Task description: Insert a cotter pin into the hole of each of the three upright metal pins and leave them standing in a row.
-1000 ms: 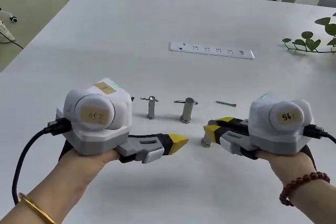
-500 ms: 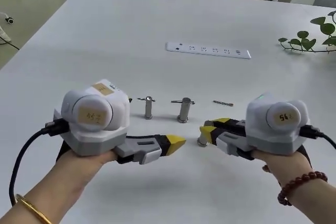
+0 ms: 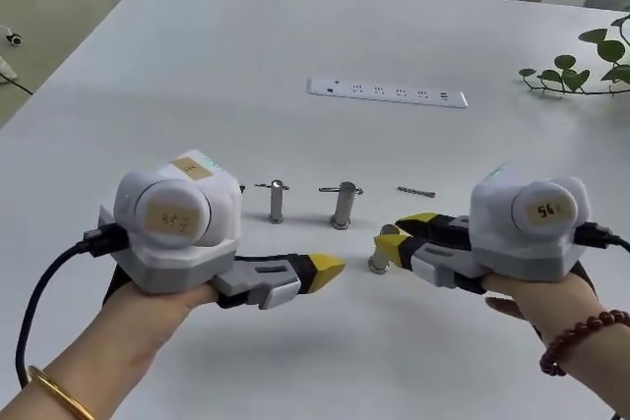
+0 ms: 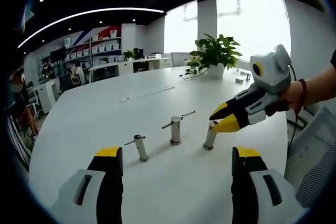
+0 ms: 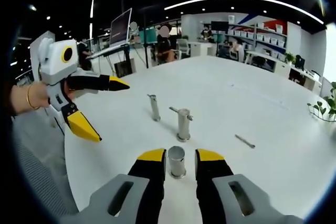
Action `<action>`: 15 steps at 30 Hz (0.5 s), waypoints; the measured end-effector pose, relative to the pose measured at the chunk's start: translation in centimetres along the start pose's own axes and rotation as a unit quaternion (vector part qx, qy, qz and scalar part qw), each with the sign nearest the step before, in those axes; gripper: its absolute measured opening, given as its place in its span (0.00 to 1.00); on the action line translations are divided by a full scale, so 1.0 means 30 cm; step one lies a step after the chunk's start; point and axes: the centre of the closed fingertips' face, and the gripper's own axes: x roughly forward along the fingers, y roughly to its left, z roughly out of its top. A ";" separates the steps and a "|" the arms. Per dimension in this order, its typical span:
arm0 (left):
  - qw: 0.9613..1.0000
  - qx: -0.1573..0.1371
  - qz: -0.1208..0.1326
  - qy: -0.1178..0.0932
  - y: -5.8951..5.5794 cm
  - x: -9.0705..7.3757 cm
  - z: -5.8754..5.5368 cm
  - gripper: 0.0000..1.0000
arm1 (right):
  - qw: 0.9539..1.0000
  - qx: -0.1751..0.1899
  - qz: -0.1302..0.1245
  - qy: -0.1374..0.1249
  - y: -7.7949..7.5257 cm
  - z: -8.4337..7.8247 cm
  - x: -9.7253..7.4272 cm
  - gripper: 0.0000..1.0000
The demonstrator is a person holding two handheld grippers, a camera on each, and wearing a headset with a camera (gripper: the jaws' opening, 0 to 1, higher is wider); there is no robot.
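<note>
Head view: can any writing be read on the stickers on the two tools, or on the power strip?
Left sticker, round, on the left tool: handwritten marks, too blurred to read.
Top label on the same tool: too small to read.
Right sticker, round, on the right tool: starts with "5", second digit unclear.
Power strip: no readable marking.

right gripper sticker: handwritten "56", unsure | left gripper sticker: unreadable scrawl
</note>
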 end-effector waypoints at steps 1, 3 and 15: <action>1.000 0.000 0.000 0.000 0.000 0.001 -0.001 0.84 | 1.000 0.009 0.004 0.000 -0.005 0.005 -0.007 0.18; 1.000 0.000 0.000 0.002 -0.001 0.002 -0.002 0.84 | 1.000 0.012 0.004 0.001 -0.017 0.011 -0.016 0.20; 1.000 0.001 -0.001 0.005 -0.002 0.005 -0.006 0.84 | 1.000 -0.020 0.001 0.024 -0.088 0.096 -0.059 0.15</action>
